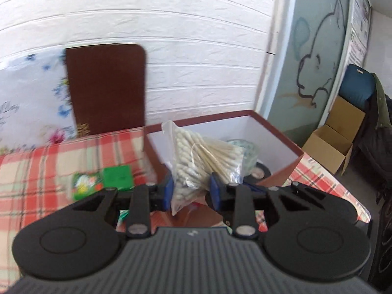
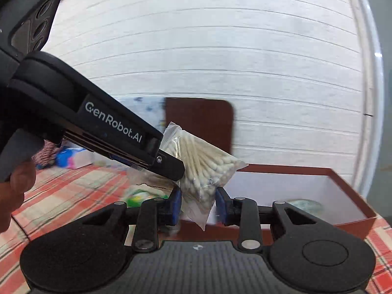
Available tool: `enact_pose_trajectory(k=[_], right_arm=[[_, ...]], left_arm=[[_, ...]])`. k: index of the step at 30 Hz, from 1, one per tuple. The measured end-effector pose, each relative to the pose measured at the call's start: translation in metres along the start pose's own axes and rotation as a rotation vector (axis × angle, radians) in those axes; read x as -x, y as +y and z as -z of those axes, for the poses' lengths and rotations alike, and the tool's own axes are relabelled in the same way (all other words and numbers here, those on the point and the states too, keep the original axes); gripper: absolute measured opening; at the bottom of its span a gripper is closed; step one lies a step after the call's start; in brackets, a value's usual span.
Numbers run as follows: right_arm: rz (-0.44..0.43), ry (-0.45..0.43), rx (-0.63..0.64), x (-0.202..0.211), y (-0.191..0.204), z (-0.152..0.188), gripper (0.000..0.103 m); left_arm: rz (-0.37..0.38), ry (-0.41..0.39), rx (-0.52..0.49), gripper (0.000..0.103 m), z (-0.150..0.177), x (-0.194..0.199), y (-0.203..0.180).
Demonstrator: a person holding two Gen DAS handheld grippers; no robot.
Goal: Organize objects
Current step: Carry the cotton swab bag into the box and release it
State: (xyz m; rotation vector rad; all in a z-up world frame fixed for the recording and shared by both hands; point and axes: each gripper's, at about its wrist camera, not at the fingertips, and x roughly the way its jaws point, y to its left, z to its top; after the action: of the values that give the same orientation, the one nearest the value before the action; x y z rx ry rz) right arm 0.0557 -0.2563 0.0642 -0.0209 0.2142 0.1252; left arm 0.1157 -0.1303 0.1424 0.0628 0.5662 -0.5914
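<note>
A clear zip bag of cotton swabs [image 1: 196,156] hangs in the air in front of an open brown box [image 1: 281,144] with a white inside. My left gripper [image 1: 191,189] is shut on the bag's lower part, its blue pads pressing both sides. In the right wrist view the same bag [image 2: 203,161] slants up to the left. My right gripper [image 2: 199,204] is shut on its bottom corner. The left gripper [image 2: 175,171] reaches in from the left and grips the bag higher up. The box [image 2: 343,183] lies behind and to the right.
The box holds a black tape roll [image 1: 260,171] and a pale green round pack [image 2: 306,205]. A green packet [image 1: 87,183] and a green carton [image 1: 118,177] lie on the plaid tablecloth [image 1: 36,171]. A brown lid [image 1: 105,88] leans on the white wall. A cardboard box [image 1: 333,142] stands on the floor at right.
</note>
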Motion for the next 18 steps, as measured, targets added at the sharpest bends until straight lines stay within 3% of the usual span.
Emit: enact_pose_trajectory(k=[4,8,9,10,11,13,18], right_arm=[[0.082,0.035,-0.039,-0.021,-0.042,0.004,0.029],[0.126,0.061,-0.072,-0.044,-0.07,0.01,0.028],[0.14,0.069,-0.072,-0.052,-0.074,0.012,0.031],[0.166,0.087,-0.067,-0.06,-0.076,0.014,0.036],[0.202,0.107,-0.067,-0.067,-0.079,0.015,0.048],[0.224,0.115,-0.109,-0.069,-0.084,0.018,0.05],[0.216,0.055,-0.171,-0.031,-0.076,0.022,0.052]], left_arm=[[0.016,0.043,-0.062,0.033,-0.014,-0.052,-0.029],[-0.023,0.062,-0.118,0.034,-0.024,-0.089,-0.051],[-0.047,0.07,-0.129,0.037,-0.027,-0.098,-0.054],[-0.086,0.081,-0.145,0.047,-0.027,-0.106,-0.056],[-0.14,0.093,-0.159,0.05,-0.027,-0.113,-0.057],[-0.218,0.114,-0.163,0.053,-0.026,-0.116,-0.053],[-0.264,0.092,-0.144,0.059,-0.015,-0.095,-0.044]])
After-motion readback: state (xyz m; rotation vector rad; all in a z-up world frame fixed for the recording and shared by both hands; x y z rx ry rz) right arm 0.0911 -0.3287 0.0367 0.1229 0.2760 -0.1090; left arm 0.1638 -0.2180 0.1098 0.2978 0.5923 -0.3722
